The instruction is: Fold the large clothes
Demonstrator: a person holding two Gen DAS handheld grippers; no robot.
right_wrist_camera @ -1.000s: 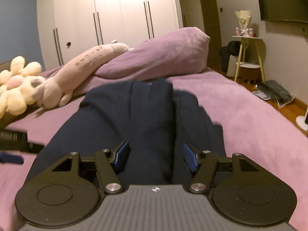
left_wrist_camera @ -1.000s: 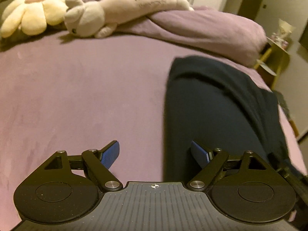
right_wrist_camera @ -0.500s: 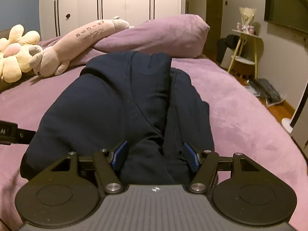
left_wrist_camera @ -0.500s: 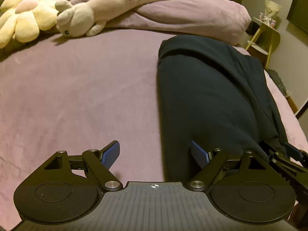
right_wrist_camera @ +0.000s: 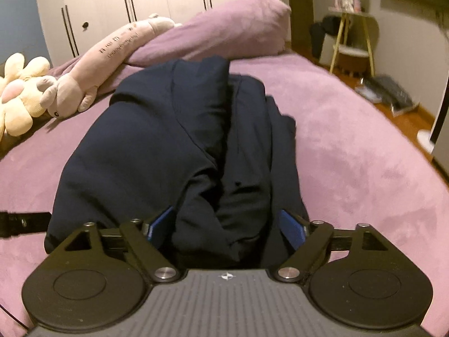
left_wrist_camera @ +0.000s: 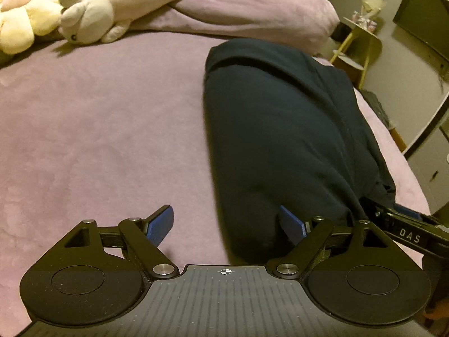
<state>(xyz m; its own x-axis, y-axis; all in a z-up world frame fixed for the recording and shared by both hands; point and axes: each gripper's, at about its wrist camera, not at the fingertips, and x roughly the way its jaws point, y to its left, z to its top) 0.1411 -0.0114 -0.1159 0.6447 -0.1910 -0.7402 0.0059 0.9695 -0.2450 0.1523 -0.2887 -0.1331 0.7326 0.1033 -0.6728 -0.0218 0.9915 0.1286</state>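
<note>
A dark navy garment [left_wrist_camera: 280, 129] lies folded lengthwise in a long strip on the purple bed [left_wrist_camera: 98, 129]. My left gripper [left_wrist_camera: 226, 223] is open at the garment's near left corner, its right finger over the cloth and its left finger over bare bedding. The right gripper's arm shows at the right edge of this view. In the right wrist view the garment [right_wrist_camera: 174, 140] runs away from me with bunched folds near its end. My right gripper [right_wrist_camera: 226, 227] is open with the near end of the cloth between its fingers.
A long pink plush [right_wrist_camera: 106, 64] and a yellow flower plush [right_wrist_camera: 19, 92] lie at the bed's far left. A purple pillow [right_wrist_camera: 224, 28] lies at the head. A yellow side table [right_wrist_camera: 350, 36] and wooden floor are to the right of the bed.
Both grippers have risen and tilted down, so more of the garment's length shows. Both stay open over the garment's near end.
</note>
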